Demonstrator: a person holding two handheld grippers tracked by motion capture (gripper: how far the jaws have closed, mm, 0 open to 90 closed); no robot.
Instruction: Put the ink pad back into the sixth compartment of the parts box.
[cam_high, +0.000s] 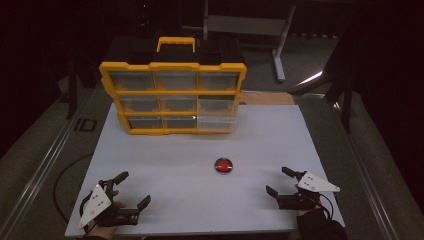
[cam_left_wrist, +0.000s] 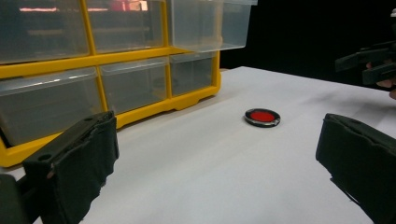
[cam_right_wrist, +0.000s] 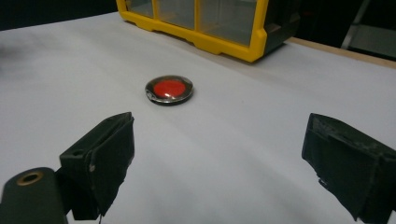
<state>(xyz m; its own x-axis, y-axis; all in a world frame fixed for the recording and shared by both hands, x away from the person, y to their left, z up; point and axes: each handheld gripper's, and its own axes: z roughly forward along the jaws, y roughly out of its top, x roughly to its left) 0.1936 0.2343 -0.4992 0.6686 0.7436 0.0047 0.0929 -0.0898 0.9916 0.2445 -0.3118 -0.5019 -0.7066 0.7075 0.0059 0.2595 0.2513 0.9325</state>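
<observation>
Red disc lies flat on bare counter, round, no long axis. Left claw at eight o'clock, right claw at four; both gape wide, empty. Drawer cabinet at eleven.

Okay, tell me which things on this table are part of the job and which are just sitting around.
Part of the job:
- small red disc, nearest both tongs
- yellow drawer organizer, right-hand drawers pulled partly out
- left tongs and right tongs, both open and empty

Just there:
- white tabletop
- metal stand behind the table
</observation>
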